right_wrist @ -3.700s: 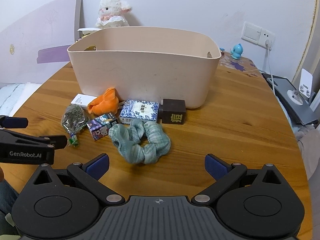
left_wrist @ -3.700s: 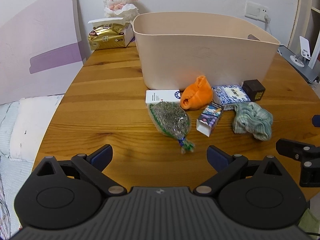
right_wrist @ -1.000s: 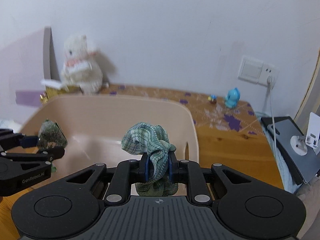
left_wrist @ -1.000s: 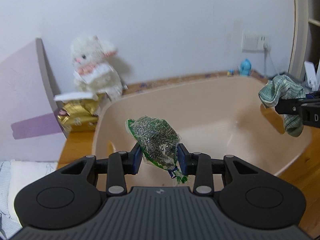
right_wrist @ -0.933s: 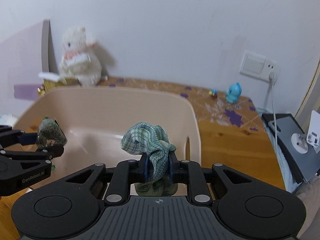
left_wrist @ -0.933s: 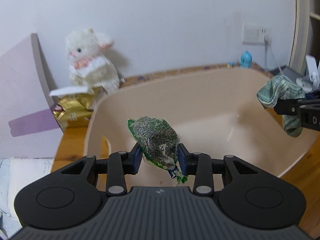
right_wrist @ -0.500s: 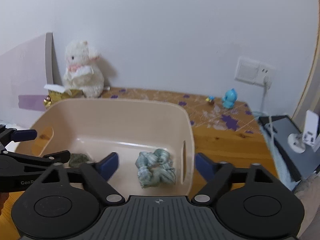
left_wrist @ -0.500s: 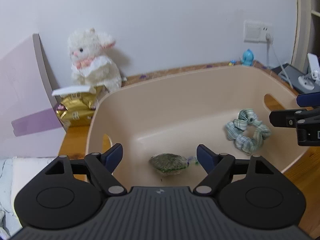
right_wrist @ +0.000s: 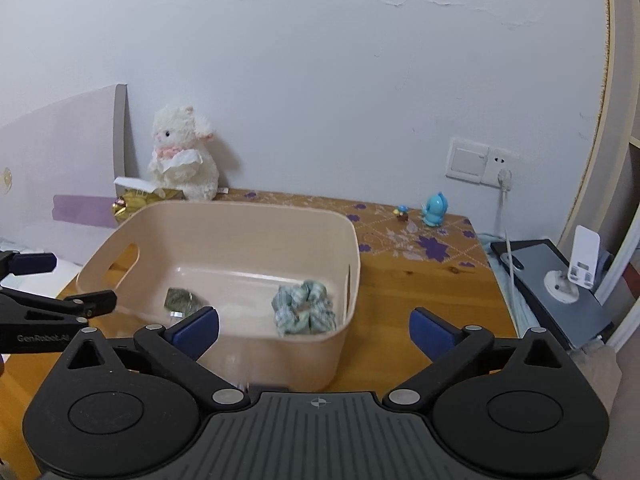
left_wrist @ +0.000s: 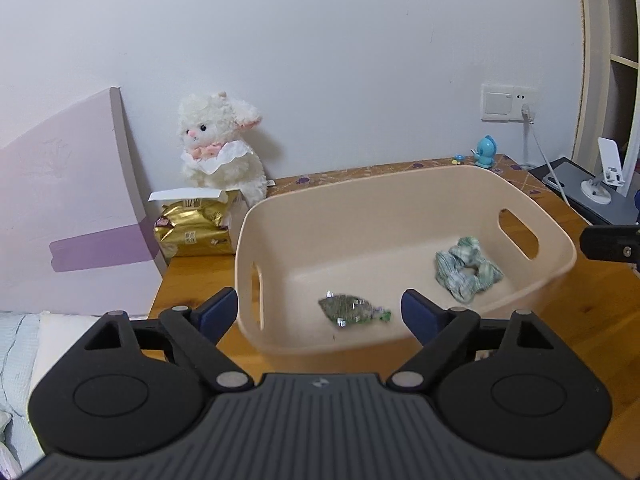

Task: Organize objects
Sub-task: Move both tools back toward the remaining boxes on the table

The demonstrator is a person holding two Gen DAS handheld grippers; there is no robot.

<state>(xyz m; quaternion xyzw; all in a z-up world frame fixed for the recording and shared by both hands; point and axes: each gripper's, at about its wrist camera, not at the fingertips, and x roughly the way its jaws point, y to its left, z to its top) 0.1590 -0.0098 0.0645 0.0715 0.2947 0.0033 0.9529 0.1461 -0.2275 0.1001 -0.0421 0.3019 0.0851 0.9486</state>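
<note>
- The left gripper (left_wrist: pixel 320 312) hangs above the near rim of the beige bin (left_wrist: pixel 404 184), its jaws spread wide with nothing between them.
- The right gripper (right_wrist: pixel 314 326) is also above the bin's near side, jaws spread wide and holding nothing.
- Both dropped items lie on the bin floor: the clear packet of dried herbs (left_wrist: pixel 352 311) toward the left end and the green plaid scrunchie (left_wrist: pixel 466 274) toward the right end, well apart from each other.
- The right wrist view shows the same pair, the herb packet (right_wrist: pixel 182 302) partly hidden behind the gripper's left blue pad and the scrunchie (right_wrist: pixel 305 307) close to the bin's right wall.
- Only the left wrist view shows the gold foil pack (left_wrist: pixel 194 230) in full, standing just beside the bin's left end with the white plush lamb (left_wrist: pixel 218 146) behind it; the right wrist view shows only its gold corner above the bin rim.
- Only the right wrist view shows the wooden table (right_wrist: pixel 420 296) stretching to the right of the bin, with a blue bird figurine (right_wrist: pixel 435 209) near the wall socket (right_wrist: pixel 478 161).
- Each view catches the other gripper at its edge: the left one at the left edge of the right wrist view, a sliver of the right one at the right edge of the left wrist view.
</note>
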